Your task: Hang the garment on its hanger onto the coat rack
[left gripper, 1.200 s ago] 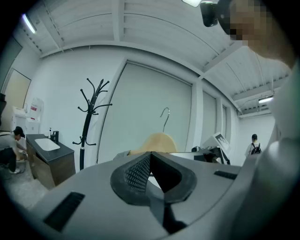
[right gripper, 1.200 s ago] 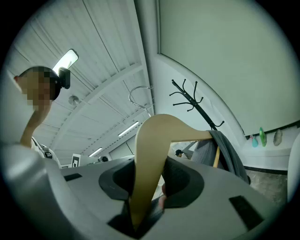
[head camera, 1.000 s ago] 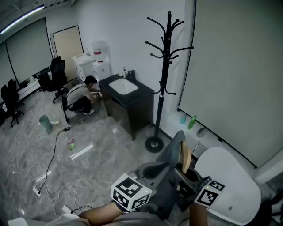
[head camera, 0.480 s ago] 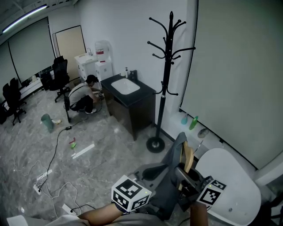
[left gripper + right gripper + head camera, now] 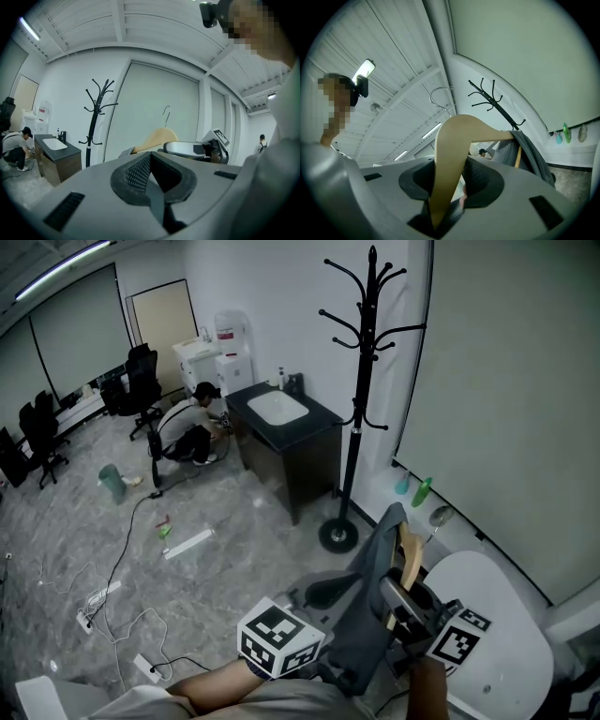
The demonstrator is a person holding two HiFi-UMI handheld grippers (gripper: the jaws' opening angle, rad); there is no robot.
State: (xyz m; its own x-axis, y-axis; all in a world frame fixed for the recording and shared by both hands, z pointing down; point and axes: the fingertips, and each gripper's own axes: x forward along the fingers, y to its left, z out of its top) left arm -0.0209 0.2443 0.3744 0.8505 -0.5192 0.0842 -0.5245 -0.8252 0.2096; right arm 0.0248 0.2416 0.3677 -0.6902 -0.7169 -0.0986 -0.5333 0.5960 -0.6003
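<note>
1. The right gripper (image 5: 450, 180) is clamped tight on the wooden hanger (image 5: 457, 140), low down on one of its arms. The left gripper (image 5: 152, 176) has its jaws pressed together, and I see nothing between them.
2. The grey garment (image 5: 375, 615) is draped on the hanger and held up in the air. It is well apart from the coat rack (image 5: 366, 381), out in front of the rack's round foot and far below its top arms.
3. The garment is not on the rack yet, so I think most of the job is left to do.
4. The thin metal hook (image 5: 440, 96) on top of the hanger could miss a rack arm. The hanger is held on one side, not in the middle, so it may tip or swing on the way up.
5. If the hanger tips too much, the garment could slide off and fall to the floor.
6. The rack is tall and thin. A hard bump from the hanger could make it wobble.
7. I count one coat rack, one hanger, one garment and two grippers.
8. Just left of the rack is one dark cabinet (image 5: 291, 432). One person (image 5: 187, 427) crouches farther left of the rack. Two small bottles (image 5: 422, 491) stand just right of the rack's foot.
</note>
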